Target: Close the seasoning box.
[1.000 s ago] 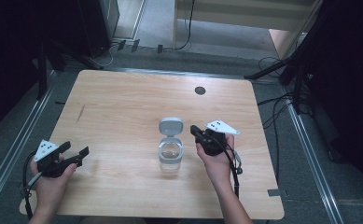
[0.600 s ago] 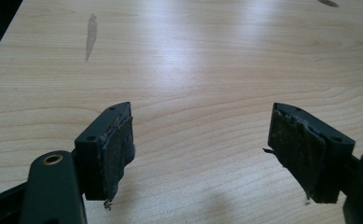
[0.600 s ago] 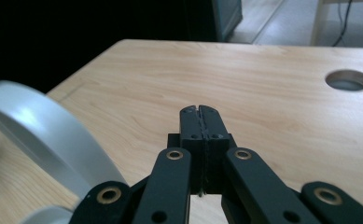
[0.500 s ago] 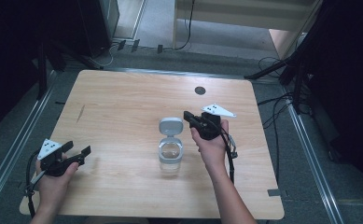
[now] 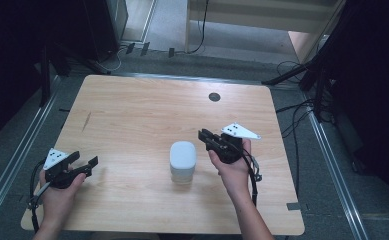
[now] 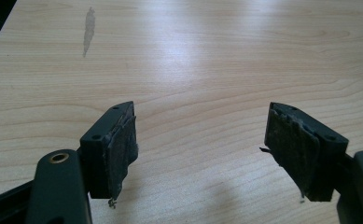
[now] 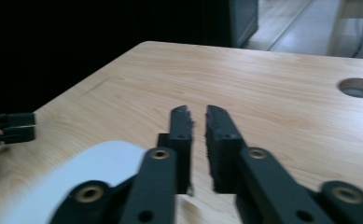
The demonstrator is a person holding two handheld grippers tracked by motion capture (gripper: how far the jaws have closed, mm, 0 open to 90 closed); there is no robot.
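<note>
Change: half a second ago the lid stood tipped up behind the clear container; now the lid (image 5: pixel 183 154) sits flat on top, and the right gripper (image 5: pixel 208 136) has drawn away to the container's right.
Container: a small clear tub (image 5: pixel 182 172) stands upright near the middle of the wooden table (image 5: pixel 132 107), closed by its pale grey lid.
Right gripper: held in the right hand (image 5: pixel 232 167), just beside the tub's upper right and apart from it; a narrow slit separates its jaws and nothing is between them.
Left gripper: held in the left hand (image 5: pixel 57 192) near the table's front left edge, well apart from the tub; the left gripper (image 5: pixel 86 162) has its jaws spread wide over bare wood.
Surroundings: a round cable hole (image 5: pixel 214 96) lies near the far edge; a dark streak (image 5: pixel 86 121) marks the wood on the left. Nothing stands between either gripper and the tub.
Left gripper view: worn, fraying pads (image 6: pixel 122 147) on both jaws and the streak (image 6: pixel 89 29) far ahead.
Right gripper view: blurred white lid (image 7: pixel 72 179) low and left of the jaws, outside the gap; the other gripper's tips (image 7: pixel 9 127) at the left edge; cable hole (image 7: pixel 358 87) at upper right.
</note>
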